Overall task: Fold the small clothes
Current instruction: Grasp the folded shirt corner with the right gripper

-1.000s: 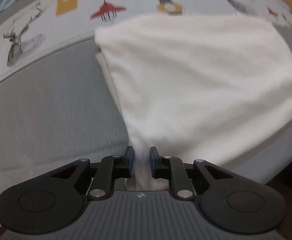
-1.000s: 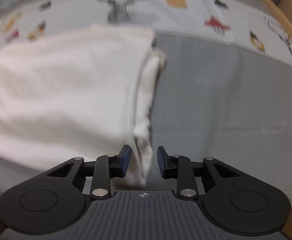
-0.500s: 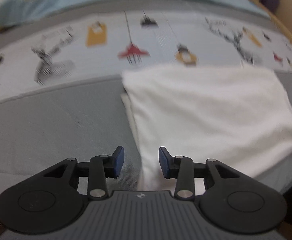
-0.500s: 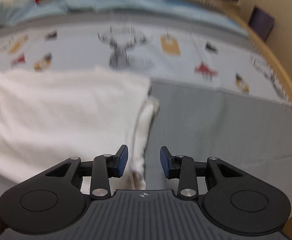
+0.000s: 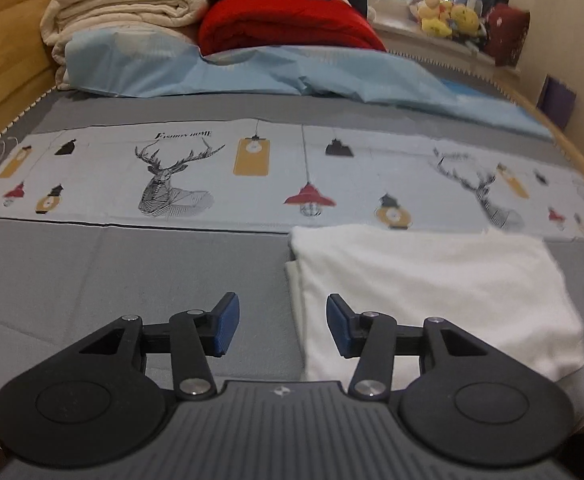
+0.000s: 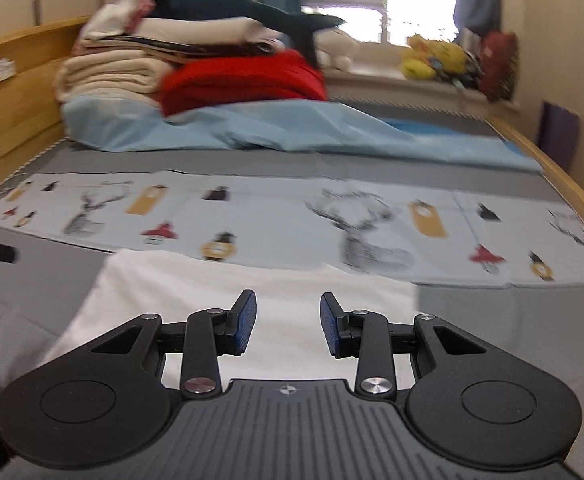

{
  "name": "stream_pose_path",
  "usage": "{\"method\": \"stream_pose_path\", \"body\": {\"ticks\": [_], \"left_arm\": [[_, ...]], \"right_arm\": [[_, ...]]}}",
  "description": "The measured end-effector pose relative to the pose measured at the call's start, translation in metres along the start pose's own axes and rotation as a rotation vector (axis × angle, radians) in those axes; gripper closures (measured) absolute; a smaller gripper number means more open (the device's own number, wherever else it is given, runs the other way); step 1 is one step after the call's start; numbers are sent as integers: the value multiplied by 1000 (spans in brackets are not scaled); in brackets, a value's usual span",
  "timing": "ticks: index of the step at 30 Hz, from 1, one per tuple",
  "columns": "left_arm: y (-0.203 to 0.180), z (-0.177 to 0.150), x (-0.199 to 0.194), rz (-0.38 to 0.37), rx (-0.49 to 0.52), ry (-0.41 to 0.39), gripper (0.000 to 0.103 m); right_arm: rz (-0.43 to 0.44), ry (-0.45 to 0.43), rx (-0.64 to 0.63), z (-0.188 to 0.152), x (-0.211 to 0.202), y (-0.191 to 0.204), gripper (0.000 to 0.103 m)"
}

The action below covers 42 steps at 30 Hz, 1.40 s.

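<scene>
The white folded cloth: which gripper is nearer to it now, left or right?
Right. The right gripper hangs directly above the white cloth, while the left gripper sits off its left edge, mostly over grey sheet.

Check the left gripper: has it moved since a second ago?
Yes. The left gripper let go and drew back and up from the white garment; its jaws are now open, empty.

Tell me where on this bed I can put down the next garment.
Best patch: the bare grey sheet left of the folded white garment, bounded behind by the printed deer strip. A narrower grey patch lies right of the garment. The head end is crowded: blue bedding, red blanket, cream blankets.
</scene>
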<state>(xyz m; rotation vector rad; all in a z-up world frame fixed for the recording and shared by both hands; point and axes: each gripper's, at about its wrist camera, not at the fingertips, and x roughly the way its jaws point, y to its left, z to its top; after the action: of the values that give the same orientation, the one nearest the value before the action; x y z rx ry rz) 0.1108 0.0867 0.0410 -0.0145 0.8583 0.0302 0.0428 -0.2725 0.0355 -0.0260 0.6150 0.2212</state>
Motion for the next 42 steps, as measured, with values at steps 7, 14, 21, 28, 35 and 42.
{"method": "stream_pose_path", "body": {"ticks": [7,14,21,28,35,42], "left_arm": [[36,-11,10,31,-63,47,50],[68,-19,11,61,-115,70,50],[91,-26,13,85,-138,94,50],[106,-27,16,91,-162,111,50],[104,-28,27,78,-173,116,50],[90,-29,57,-152,-303,166,34]], "right_arm": [[147,18,-51,3,29,78,93],[277,128,-123,-11,70,159,91],[362,275,-303,-44,108,238,65],[342,424,-487,-83,137,282,60],[313,410,-475,-80,139,276,93],[363,306,-339,-47,110,247,100]]}}
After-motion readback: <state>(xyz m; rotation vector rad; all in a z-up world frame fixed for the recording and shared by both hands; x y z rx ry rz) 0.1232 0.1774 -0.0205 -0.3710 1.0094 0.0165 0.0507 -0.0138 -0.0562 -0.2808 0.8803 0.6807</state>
